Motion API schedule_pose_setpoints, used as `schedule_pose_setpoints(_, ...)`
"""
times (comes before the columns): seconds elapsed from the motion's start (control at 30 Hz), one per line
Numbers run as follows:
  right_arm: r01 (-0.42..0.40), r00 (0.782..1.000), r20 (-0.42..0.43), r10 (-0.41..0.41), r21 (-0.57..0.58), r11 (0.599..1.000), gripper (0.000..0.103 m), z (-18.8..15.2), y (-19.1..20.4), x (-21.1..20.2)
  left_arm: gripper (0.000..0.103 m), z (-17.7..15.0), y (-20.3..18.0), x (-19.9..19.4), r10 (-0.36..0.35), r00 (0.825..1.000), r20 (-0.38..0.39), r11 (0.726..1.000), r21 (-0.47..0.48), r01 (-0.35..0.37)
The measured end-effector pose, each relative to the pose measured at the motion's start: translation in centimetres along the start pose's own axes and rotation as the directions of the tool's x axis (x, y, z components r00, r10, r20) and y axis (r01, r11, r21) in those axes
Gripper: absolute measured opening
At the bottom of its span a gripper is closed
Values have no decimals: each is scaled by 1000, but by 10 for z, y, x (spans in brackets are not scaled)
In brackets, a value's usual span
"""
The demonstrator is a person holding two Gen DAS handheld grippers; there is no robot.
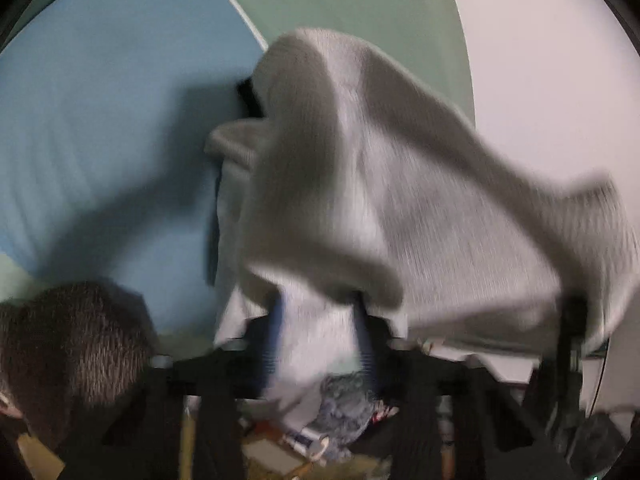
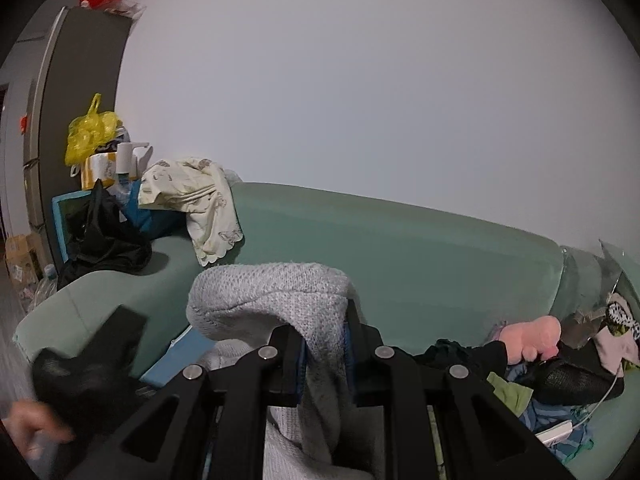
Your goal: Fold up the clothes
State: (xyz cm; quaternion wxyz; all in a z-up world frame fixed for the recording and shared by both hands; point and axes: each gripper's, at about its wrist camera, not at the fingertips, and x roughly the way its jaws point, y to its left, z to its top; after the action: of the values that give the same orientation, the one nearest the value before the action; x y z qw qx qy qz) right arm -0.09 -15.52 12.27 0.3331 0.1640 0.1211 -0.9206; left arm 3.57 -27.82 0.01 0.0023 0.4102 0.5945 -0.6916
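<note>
We've got the pale grey knitted sweater [image 1: 360, 184] held up in the air w/ both tools. Our left gripper [image 1: 320, 344] is clamped on its fabric; our right gripper [image 2: 326, 356] pinches another fold, which drapes over its tips. Behind: mint-green fabric sofa [image 2: 400, 248], light blue cushion [image 1: 100, 140].

Both grippers are black, angular linkage frames; the right gripper [image 2: 325, 354] shows round silver screws and blue-padded fingers [image 2: 301, 368]. The person's head [image 1: 68, 356] has short dark hair.
</note>
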Motion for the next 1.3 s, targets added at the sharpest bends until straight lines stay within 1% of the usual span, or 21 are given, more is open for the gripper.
schedule_pose_setpoints(0.07, 3, 1000, 17, -3, 19, 1000, 16, 3, -6, -8, 1, 13, 3, -16, 52, 994, 98, 998, 24, -55)
schedule_pose_setpoints(0.13, 19, 999, 49, -21, 38, 999, 16, 8, -14, -20, 0, 23, 2, -51, 42, 984, 174, 998, 30, -48)
schedule_pose_setpoints(0.17, 45, 995, 84, -49, 41, 998, 16, 12, -18, -28, 0, 28, -5, -83, 22, 967, 256, 998, 45, -34)
schedule_pose_setpoints(0.2, 65, 991, 117, -70, 47, 997, 16, 17, -21, -34, 0, 33, -12, -116, 0, 942, 335, 998, 61, -22)
schedule_pose_setpoints(0.23, 64, 987, 144, -72, 59, 996, 16, 23, -25, -40, 0, 37, -20, -151, -23, 910, 414, 996, 83, -12)
schedule_pose_setpoints(0.27, 52, 984, 169, -64, 74, 996, 16, 30, -29, -48, 0, 34, -37, -193, -50, 867, 495, 991, 131, -17)
schedule_pose_setpoints(0.3, 47, 979, 193, -62, 84, 995, 16, 38, -31, -55, 0, 25, -50, -218, -67, 840, 539, 985, 170, -30)
schedule_pose_setpoints(0.33, 47, 974, 215, -66, 90, 995, 16, 47, -32, -62, 0, 16, -64, -242, -81, 813, 577, 977, 208, -51)
schedule_pose_setpoints(0.37, 46, 971, 228, -66, 92, 995, 16, 54, -32, -66, 0, 7, -80, -259, -71, 805, 589, 964, 248, -96)
schedule_pose_setpoints(0.4, 38, 973, 225, -56, 87, 995, 16, 58, -31, -67, 0, 6, -88, -259, -69, 831, 552, 956, 276, -103)
schedule_pose_setpoints(0.43, 22, 976, 212, -39, 80, 997, 16, 63, -29, -67, 0, 3, -88, -249, -61, 882, 468, 956, 281, -83)
schedule_pose_setpoints(0.47, 9, 980, 195, -23, 72, 997, 16, 65, -27, -64, 0, 0, -85, -238, -54, 920, 389, 959, 278, -61)
schedule_pose_setpoints(0.53, 2, 992, 128, -3, 14, 1000, 17, 60, -17, -51, 10, -7, -56, -207, -58, 947, 316, 978, 209, -9)
schedule_pose_setpoints(0.6, 2, 998, 56, 0, -34, 999, 17, 44, -8, -36, 79, -13, -28, -175, -69, 968, 242, 990, 134, 37)
schedule_pose_setpoints(0.63, -21, 1000, -11, 20, -54, 998, 17, 30, -4, -22, 81, -17, -14, -160, -77, 976, 205, 994, 95, 58)
schedule_pose_setpoints(0.77, -121, 967, -226, 115, -15, 993, 17, -25, -1, 31, 81, -30, 43, -98, -120, 991, 65, 990, -70, 124)
schedule_pose_setpoints(0.83, -147, 948, -287, 137, -14, 989, 17, -46, 4, 52, 80, -29, 68, -72, -105, 993, 56, 978, -177, 113)
schedule_pose_setpoints(0.93, -181, 934, -323, 155, -53, 982, 16, -66, 18, 67, 79, -20, 104, -40, -51, 998, 41, 956, -286, 61)
schedule_pose_setpoints(1.03, -184, 943, -304, 135, -142, 973, 16, -74, 31, 60, 78, -5, 127, -19, 7, 999, 53, 938, -346, 11)
schedule_pose_setpoints(1.23, -211, 943, -303, 135, -234, 949, 17, -85, 42, 45, 74, 15, 128, -9, 133, 990, 47, 953, -280, -115)
schedule_pose_setpoints(1.3, -211, 944, -305, 128, -260, 942, 17, -90, 44, 42, 59, 21, 130, 6, 163, 987, 11, 957, -246, -156)
